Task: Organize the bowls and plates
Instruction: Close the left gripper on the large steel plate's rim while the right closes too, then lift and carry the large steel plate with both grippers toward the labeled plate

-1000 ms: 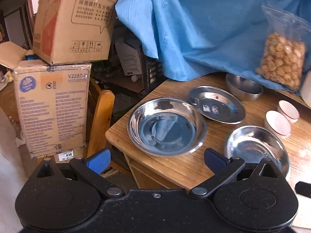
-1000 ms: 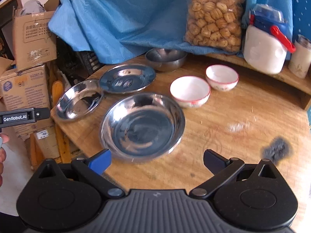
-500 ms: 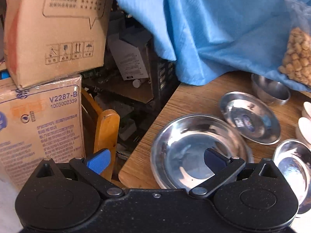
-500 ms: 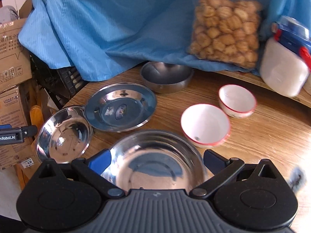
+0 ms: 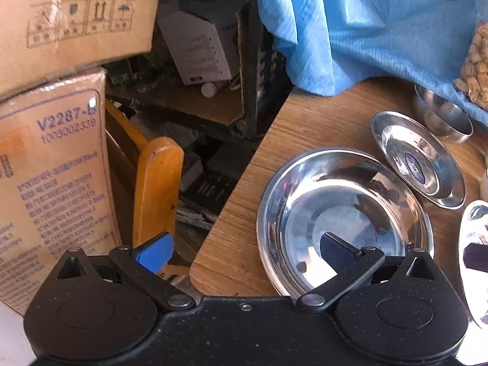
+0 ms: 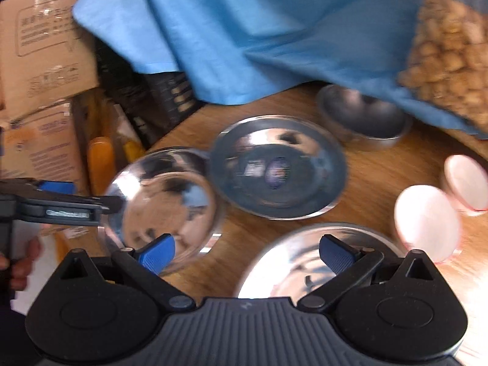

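Observation:
A wide steel plate sits at the table's left corner; my left gripper is open and straddles its left rim, one fingertip over the dish, the other off the table edge. It also shows in the right wrist view, where the left gripper reaches it from the left. A flatter steel plate and a small steel bowl lie behind. My right gripper is open above the rim of another steel plate. Two white bowls stand at the right.
The wooden table ends at its left edge beside a wooden chair back and stacked cardboard boxes. A blue cloth hangs behind the dishes, with a bag of snacks at the right.
Both grippers have moved forward and lower toward the dishes. My left gripper has reached the rim of the corner plate; my right gripper has come over the near plate.

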Motion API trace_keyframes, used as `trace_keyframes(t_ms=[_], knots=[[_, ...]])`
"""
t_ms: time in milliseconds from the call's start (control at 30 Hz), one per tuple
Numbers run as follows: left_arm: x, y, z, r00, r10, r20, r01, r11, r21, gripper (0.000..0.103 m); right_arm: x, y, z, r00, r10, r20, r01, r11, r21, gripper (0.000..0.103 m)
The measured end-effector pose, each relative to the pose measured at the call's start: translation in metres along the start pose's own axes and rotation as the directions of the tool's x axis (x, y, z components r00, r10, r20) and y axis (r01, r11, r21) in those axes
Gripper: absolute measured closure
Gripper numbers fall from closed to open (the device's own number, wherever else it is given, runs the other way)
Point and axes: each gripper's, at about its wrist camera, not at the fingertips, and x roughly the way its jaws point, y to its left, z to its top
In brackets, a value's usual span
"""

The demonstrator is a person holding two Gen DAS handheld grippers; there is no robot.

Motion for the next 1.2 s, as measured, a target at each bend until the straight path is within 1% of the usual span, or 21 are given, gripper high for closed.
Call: trace_keyframes(t_ms=[67, 133, 200, 267, 300, 367, 500, 533, 600, 633, 667, 700, 767, 900, 967, 1000, 1067, 1100, 1133, 1167, 1200], knots=[[0.004, 0.000, 0.001, 1.000, 0.004, -0.023, -0.004, 1.000, -0.002, 0.001, 0.007, 0.000, 0.003, 0.999, 0.045, -0.020, -0.045, 0.999, 0.005, 0.000], [0.008, -0.002, 0.001, 0.999, 0.024, -0.035, -0.024, 1.000, 0.008, 0.001, 0.013, 0.001, 0.007, 0.998, 0.051, -0.025, -0.051, 0.999, 0.013, 0.001], [0.012, -0.005, 0.001, 0.999, 0.031, -0.038, -0.030, 0.999, 0.029, 0.001, 0.018, 0.000, 0.010, 0.998, 0.063, -0.022, -0.063, 0.998, 0.024, 0.005], [0.013, -0.008, 0.001, 0.999, 0.038, -0.034, -0.036, 0.998, 0.051, 0.001, 0.025, 0.000, 0.012, 0.997, 0.068, -0.026, -0.067, 0.997, 0.038, 0.012], [0.011, -0.009, 0.001, 0.999, 0.040, -0.029, -0.038, 0.998, 0.058, 0.003, 0.027, 0.000, 0.013, 0.997, 0.070, -0.030, -0.068, 0.997, 0.043, 0.014], [0.008, -0.010, 0.001, 0.999, 0.034, -0.026, -0.032, 0.997, 0.068, 0.004, 0.029, 0.001, 0.012, 0.996, 0.084, -0.042, -0.081, 0.995, 0.056, 0.017], [0.005, -0.012, 0.001, 1.000, 0.008, -0.030, -0.006, 0.997, 0.074, 0.010, 0.036, 0.001, 0.012, 0.992, 0.107, -0.060, -0.104, 0.993, 0.065, 0.019], [0.005, -0.013, 0.001, 1.000, 0.004, -0.028, -0.001, 0.997, 0.075, 0.011, 0.039, 0.001, 0.012, 0.991, 0.114, -0.066, -0.110, 0.992, 0.069, 0.022], [0.005, -0.014, 0.002, 1.000, -0.010, -0.029, 0.013, 0.997, 0.076, 0.017, 0.042, 0.002, 0.012, 0.990, 0.120, -0.074, -0.114, 0.991, 0.074, 0.027], [0.006, -0.014, 0.002, 0.999, -0.018, -0.031, 0.021, 0.997, 0.078, 0.019, 0.043, 0.003, 0.012, 0.990, 0.120, -0.078, -0.115, 0.991, 0.075, 0.032], [0.006, -0.014, 0.002, 0.999, -0.031, -0.031, 0.034, 0.997, 0.075, 0.024, 0.044, 0.003, 0.012, 0.989, 0.122, -0.082, -0.116, 0.990, 0.077, 0.037], [0.006, -0.013, 0.001, 0.998, -0.053, -0.030, 0.055, 0.996, 0.068, 0.028, 0.046, 0.003, 0.012, 0.989, 0.124, -0.085, -0.117, 0.990, 0.079, 0.039], [0.006, -0.012, 0.000, 0.996, -0.077, -0.036, 0.079, 0.995, 0.058, 0.032, 0.048, 0.002, 0.011, 0.988, 0.126, -0.092, -0.118, 0.989, 0.086, 0.041], [0.008, -0.013, -0.001, 0.994, -0.094, -0.052, 0.097, 0.994, 0.055, 0.053, 0.053, 0.001, 0.008, 0.985, 0.140, -0.101, -0.130, 0.986, 0.101, 0.042], [0.010, -0.013, -0.003, 0.993, -0.104, -0.064, 0.107, 0.993, 0.049, 0.062, 0.056, 0.001, 0.006, 0.984, 0.138, -0.110, -0.127, 0.987, 0.102, 0.052], [0.011, -0.012, -0.004, 0.992, -0.107, -0.069, 0.111, 0.993, 0.044, 0.064, 0.056, 0.002, 0.005, 0.986, 0.132, -0.106, -0.122, 0.988, 0.098, 0.055], [0.010, -0.012, -0.005, 0.993, -0.105, -0.062, 0.108, 0.993, 0.046, 0.067, 0.055, 0.003, 0.004, 0.986, 0.128, -0.109, -0.118, 0.989, 0.093, 0.069], [0.009, -0.011, -0.005, 0.993, -0.101, -0.059, 0.103, 0.994, 0.043, 0.072, 0.055, 0.004, 0.003, 0.985, 0.130, -0.112, -0.120, 0.989, 0.091, 0.072], [0.009, -0.010, -0.005, 0.994, -0.096, -0.055, 0.098, 0.995, 0.036, 0.075, 0.055, 0.005, 0.002, 0.985, 0.131, -0.114, -0.121, 0.989, 0.088, 0.078], [0.008, -0.009, -0.005, 0.994, -0.094, -0.053, 0.095, 0.995, 0.026, 0.080, 0.055, 0.006, 0.001, 0.984, 0.137, -0.117, -0.127, 0.988, 0.083, 0.080], [0.008, -0.006, -0.005, 0.994, -0.096, -0.054, 0.097, 0.995, 0.019, 0.081, 0.055, 0.008, 0.000, 0.984, 0.133, -0.117, -0.125, 0.989, 0.075, 0.080]])
